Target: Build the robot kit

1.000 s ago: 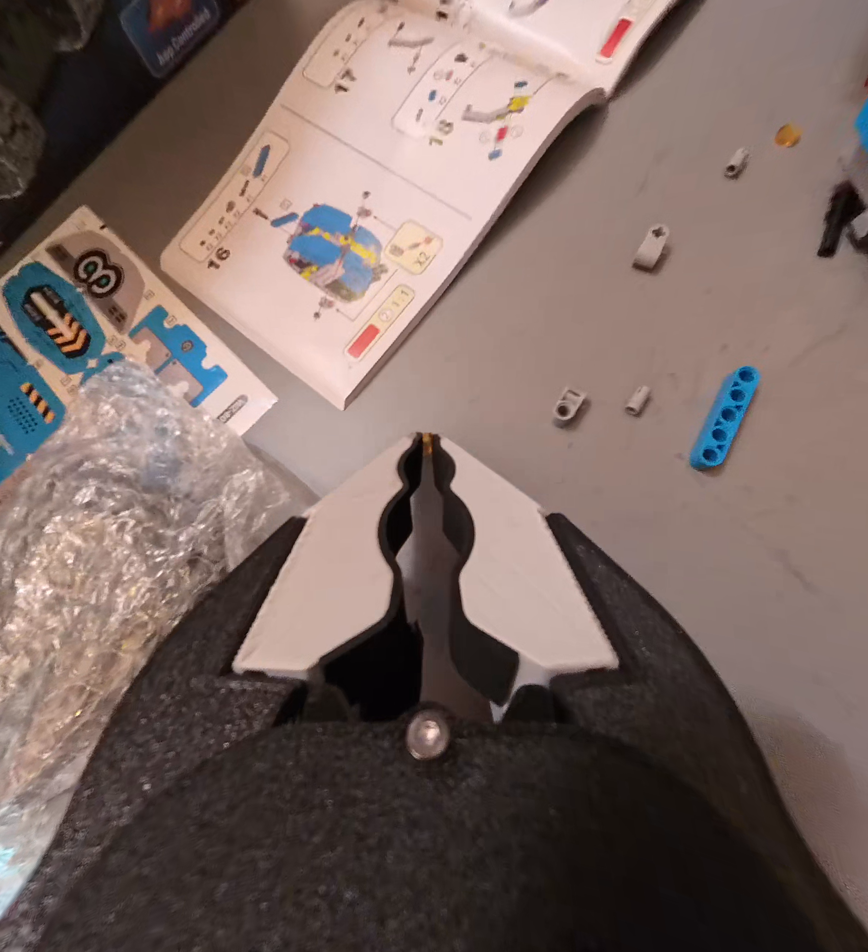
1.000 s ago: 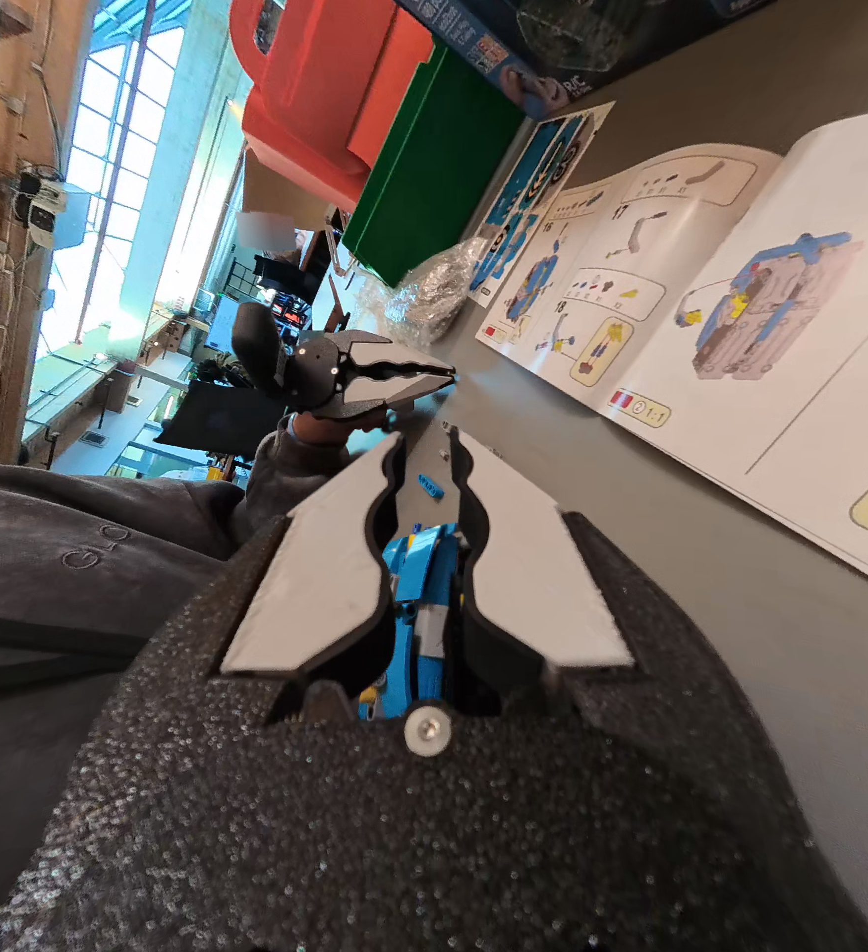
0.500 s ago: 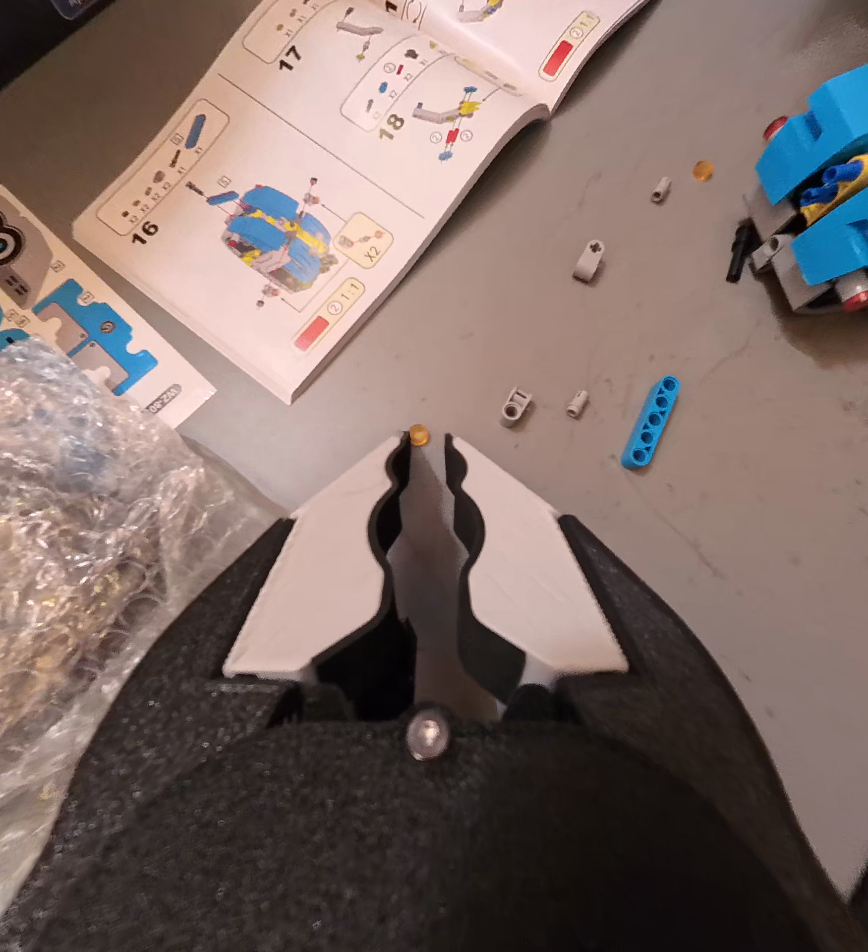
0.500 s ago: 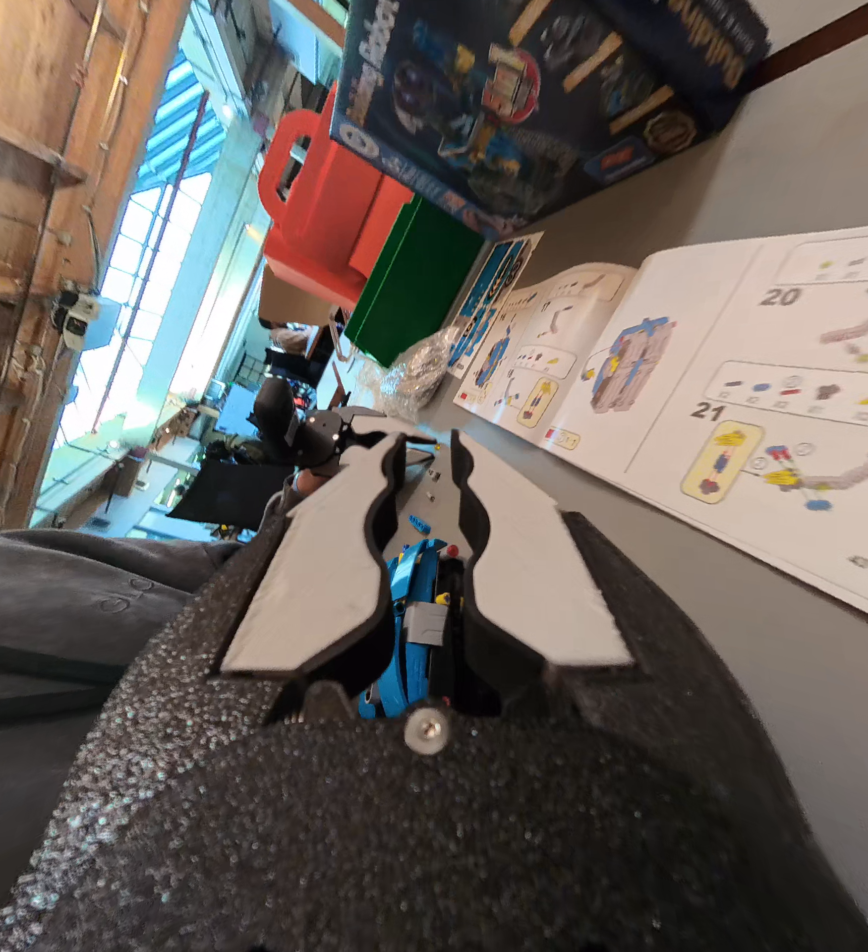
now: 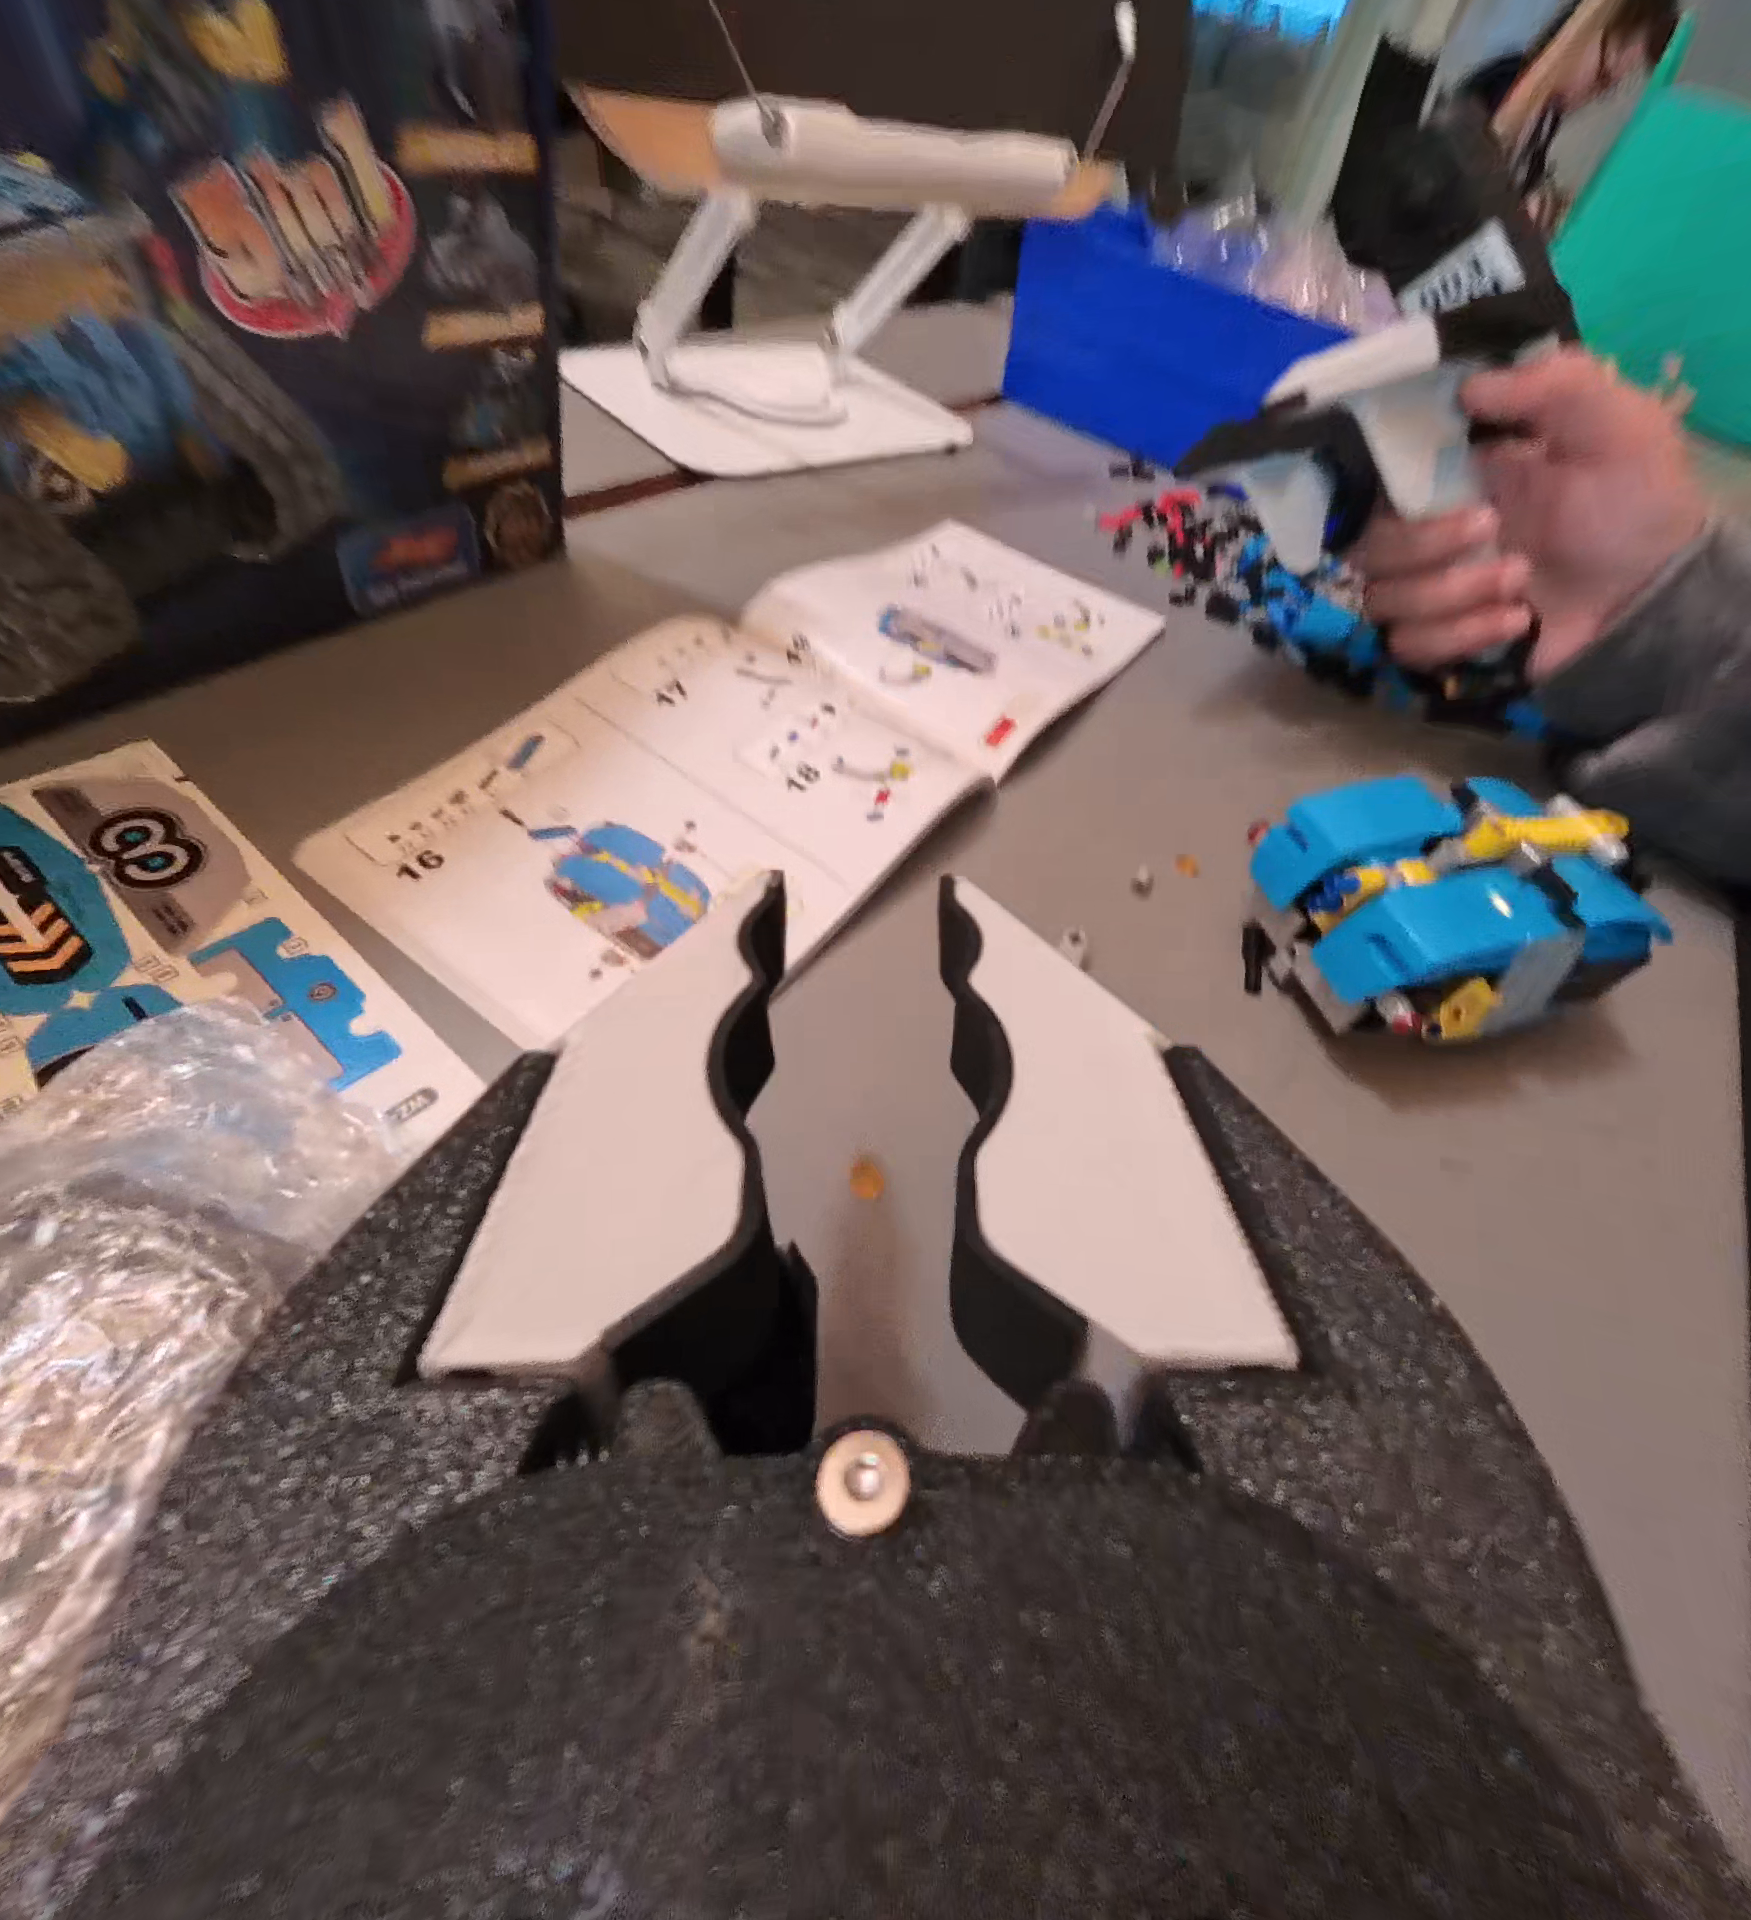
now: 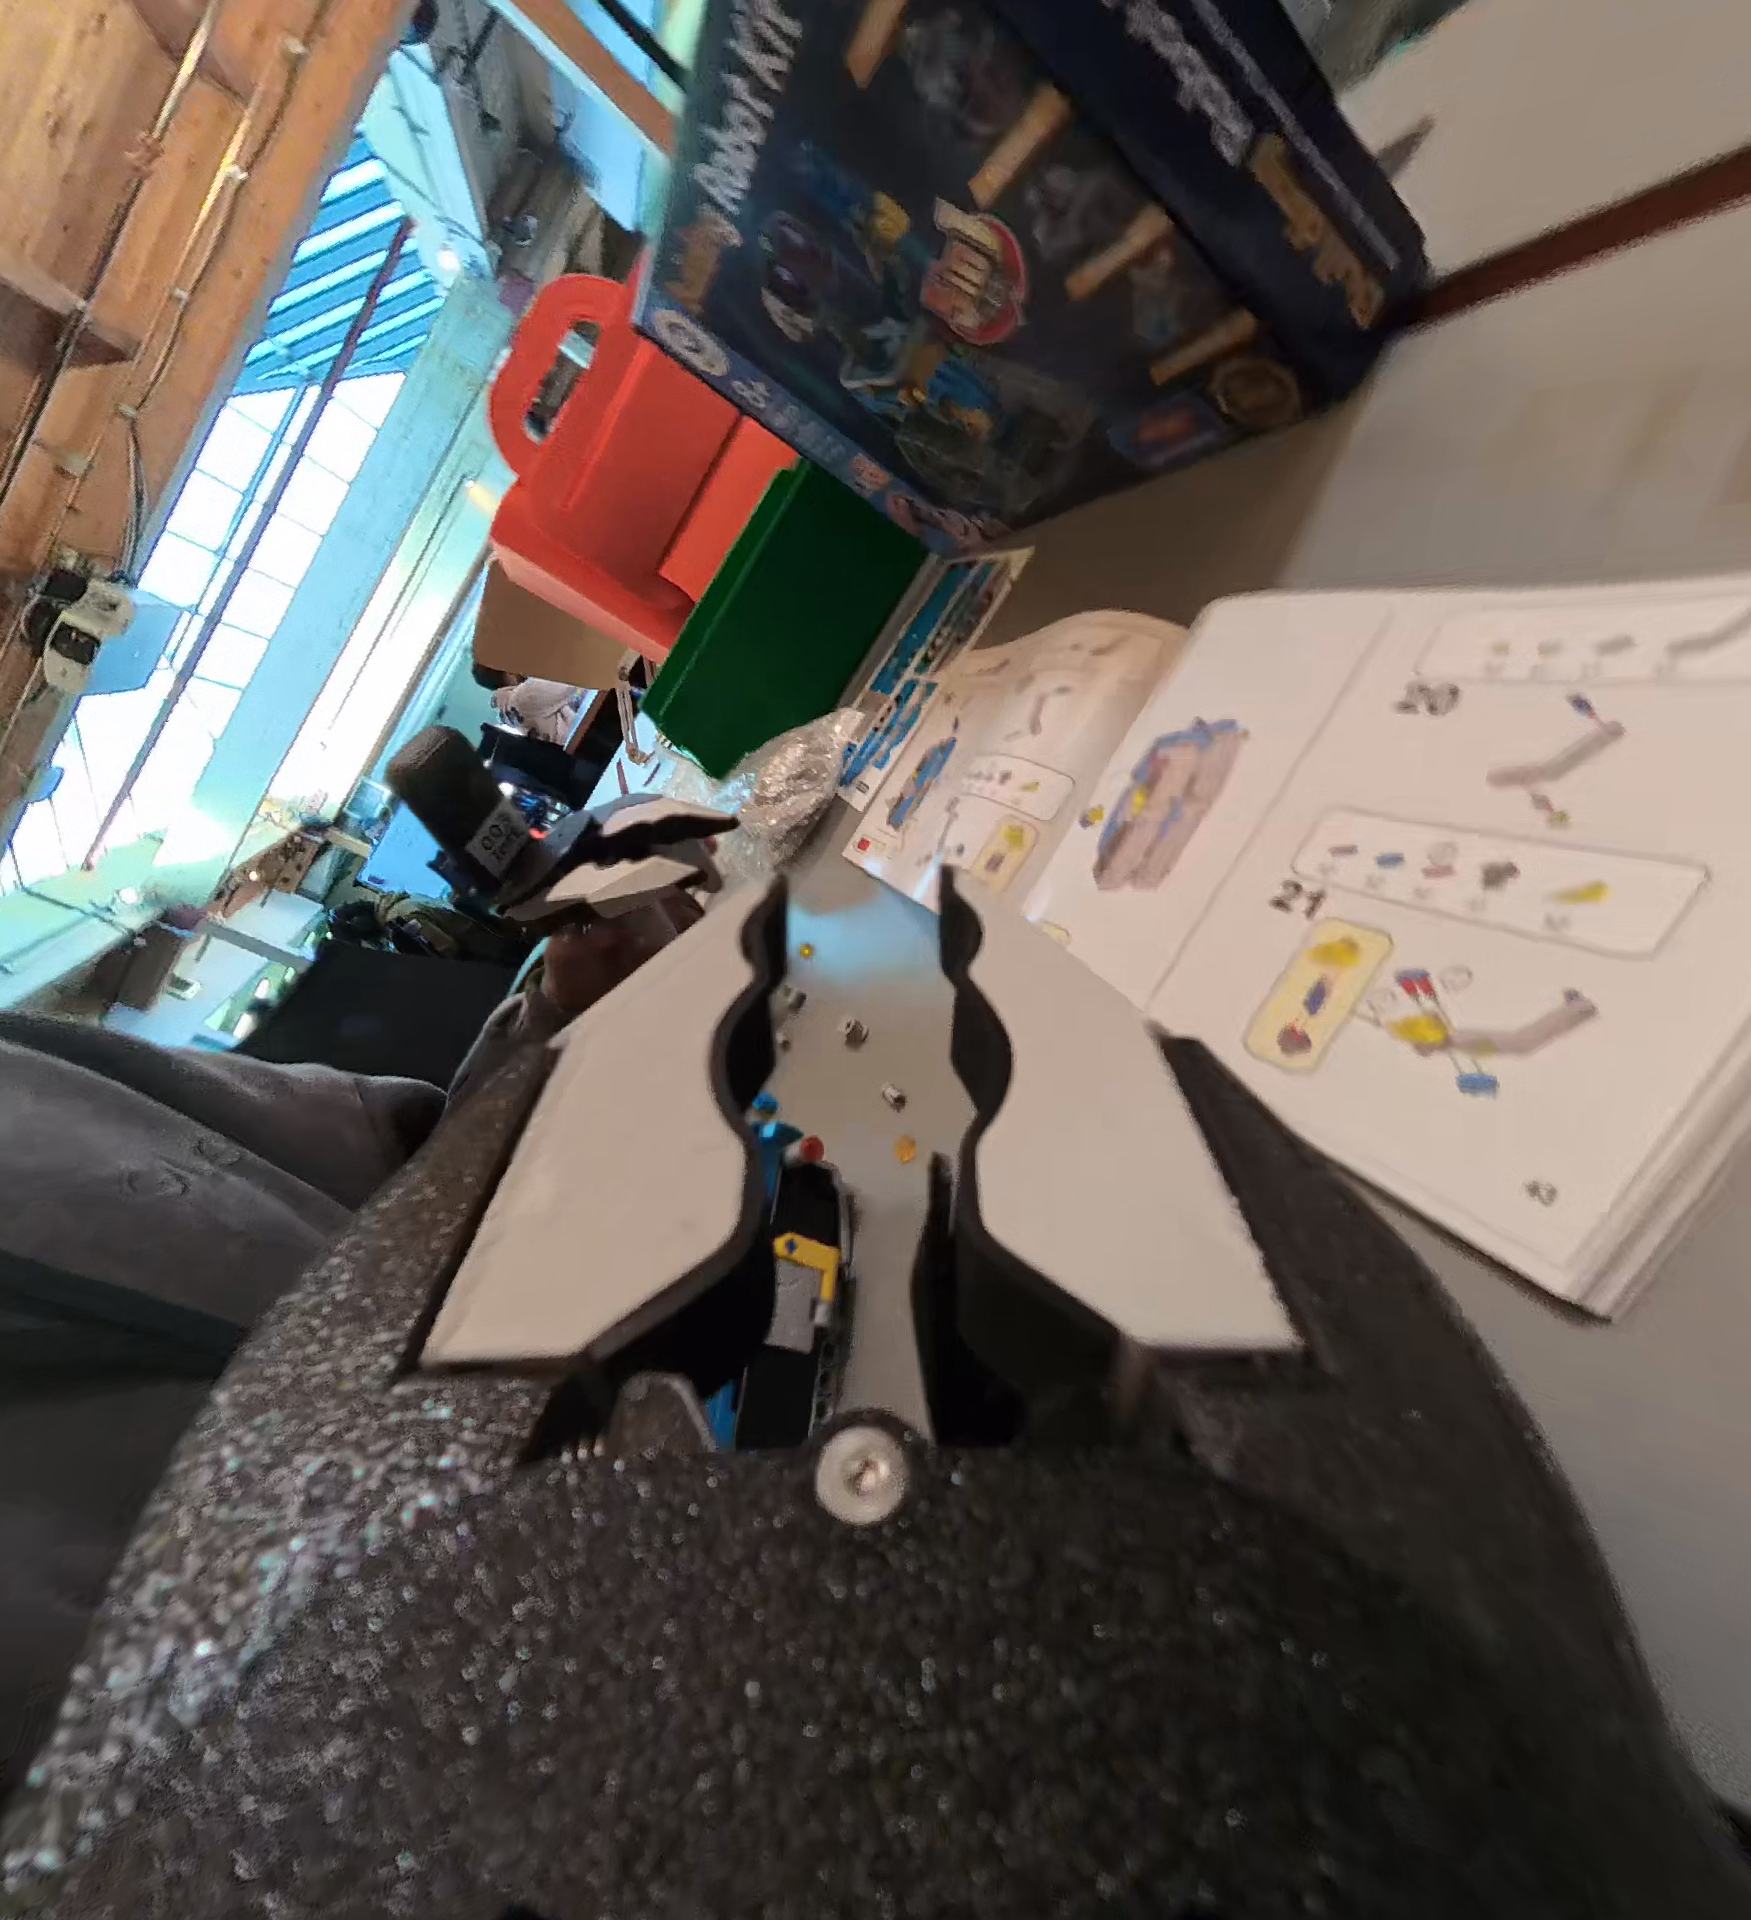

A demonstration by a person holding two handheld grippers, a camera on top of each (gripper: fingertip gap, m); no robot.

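Observation:
My left gripper [image 5: 858,894] is open and empty, held low over the grey table [image 5: 1266,1299]. A small orange round stud [image 5: 866,1179] lies on the table between its fingers, touching neither. A blue, yellow and grey brick model [image 5: 1453,914] lies on the table to the right. My right gripper [image 6: 858,894] is open; the model [image 6: 798,1288] shows low between its fingers, beside the left one. A hand holds that gripper [image 5: 1255,447] above the table, beyond the model. The left gripper [image 6: 684,847] shows far off in the right wrist view.
An open instruction booklet [image 5: 746,769] lies ahead, a sticker sheet [image 5: 71,904] and a crinkled plastic bag [image 5: 71,1299] to the left. A dark kit box [image 5: 227,312], white stand [image 5: 798,312] and blue bin [image 5: 1141,353] stand behind. Small loose parts [image 6: 853,1029] dot the table. My right fingertips sit around 25 cm from my left ones.
The left gripper opened wide and let go of the orange stud, which now lies on the table. The right gripper opened off the blue model, lifted and moved away.

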